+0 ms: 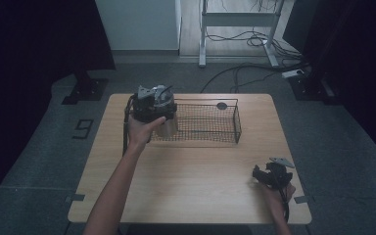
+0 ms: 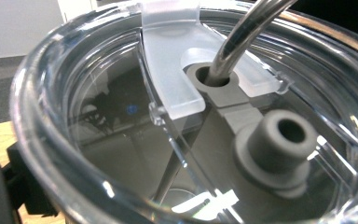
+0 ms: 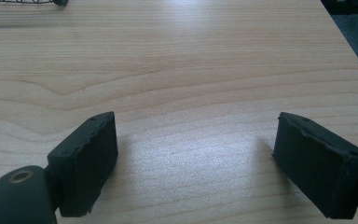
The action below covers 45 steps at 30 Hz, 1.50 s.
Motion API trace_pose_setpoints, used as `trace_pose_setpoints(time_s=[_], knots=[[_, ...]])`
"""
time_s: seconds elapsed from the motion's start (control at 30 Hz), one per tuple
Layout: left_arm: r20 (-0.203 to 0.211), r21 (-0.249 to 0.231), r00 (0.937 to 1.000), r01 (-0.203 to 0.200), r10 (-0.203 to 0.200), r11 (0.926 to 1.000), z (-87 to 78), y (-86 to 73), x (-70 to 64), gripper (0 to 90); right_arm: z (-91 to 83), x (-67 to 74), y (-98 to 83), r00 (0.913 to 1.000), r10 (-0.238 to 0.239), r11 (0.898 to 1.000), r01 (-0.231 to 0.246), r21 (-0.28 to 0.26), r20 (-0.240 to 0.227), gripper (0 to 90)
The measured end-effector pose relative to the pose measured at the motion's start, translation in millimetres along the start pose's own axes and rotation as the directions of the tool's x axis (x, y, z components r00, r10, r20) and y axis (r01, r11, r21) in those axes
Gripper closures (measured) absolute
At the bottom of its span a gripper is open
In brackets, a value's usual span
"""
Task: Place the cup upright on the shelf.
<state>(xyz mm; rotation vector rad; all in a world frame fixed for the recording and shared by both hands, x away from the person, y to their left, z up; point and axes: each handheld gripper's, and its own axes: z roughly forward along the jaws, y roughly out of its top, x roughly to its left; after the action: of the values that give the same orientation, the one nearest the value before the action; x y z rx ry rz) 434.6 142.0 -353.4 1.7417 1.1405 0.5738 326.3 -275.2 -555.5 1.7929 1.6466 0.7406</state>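
Observation:
A metal tumbler point(image 1: 168, 126) with a clear plastic lid point(image 2: 135, 116) hangs over the left end of a black wire basket point(image 1: 237, 123). My left gripper point(image 1: 159, 116) is shut on it from above. In the left gripper view the lid is very close. A metal straw point(image 2: 242, 37) goes through a grey grommet, and a grey rubber stopper point(image 2: 275, 149) sits beside it. One black jaw shows at the lower left of that view. My right gripper point(image 1: 260, 175) point(image 3: 196, 158) rests low over the wooden table point(image 3: 177, 56) near the front right corner, open, with nothing between its pads.
The wire basket stands at the back middle of the table point(image 1: 196, 171), with a small dark round object point(image 1: 222, 105) near its far rim. Its corner point(image 3: 28, 2) shows in the right gripper view. Cables and a desk frame point(image 1: 240, 19) lie on the floor beyond.

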Motion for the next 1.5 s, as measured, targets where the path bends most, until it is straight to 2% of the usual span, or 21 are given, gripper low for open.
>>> trace_pose_setpoints(time_s=[0.43,0.53,0.67,0.93,1.1,1.23,1.37,1.5], knots=[[-0.014,-0.002,0.9997,0.018,-0.018,0.9998,11.0,13.0,13.3,3.1,0.1,-0.1,0.0,1.0000,0.000,1.000,0.000,-0.001,-0.001,13.3],[-0.033,0.004,0.9994,0.007,-0.007,1.0000,15.7,19.5,18.0,3.1,0.0,-0.1,0.0,1.0000,0.000,1.000,0.000,0.000,0.000,13.3],[-0.041,0.008,0.9990,0.016,-0.016,0.9998,21.5,22.4,22.7,3.1,0.0,0.0,0.0,1.0000,0.001,1.000,-0.001,0.000,0.000,13.3],[-0.059,0.018,0.9980,0.023,-0.022,0.9996,35.9,21.7,30.6,3.1,-0.1,-0.1,0.0,1.0000,0.000,1.000,0.000,0.001,0.000,13.3],[-0.073,0.025,0.9971,0.022,-0.020,0.9994,45.1,19.9,29.6,3.1,-0.1,0.0,0.0,1.0000,0.000,1.000,0.000,0.001,0.000,13.3],[-0.098,0.029,0.9951,0.002,0.001,0.9996,56.0,17.8,26.0,3.1,-0.1,-0.1,0.0,1.0000,-0.001,1.000,0.001,0.001,0.000,13.3],[-0.094,0.027,0.9952,0.029,-0.026,0.9992,64.3,17.0,28.2,3.2,-0.1,-0.1,0.0,1.0000,-0.001,1.000,0.001,0.001,0.000,13.4],[-0.104,0.032,0.9943,0.029,-0.025,0.9991,72.7,14.9,28.6,3.1,-0.1,-0.1,0.0,1.0000,-0.001,1.000,0.001,0.001,0.000,13.4]])
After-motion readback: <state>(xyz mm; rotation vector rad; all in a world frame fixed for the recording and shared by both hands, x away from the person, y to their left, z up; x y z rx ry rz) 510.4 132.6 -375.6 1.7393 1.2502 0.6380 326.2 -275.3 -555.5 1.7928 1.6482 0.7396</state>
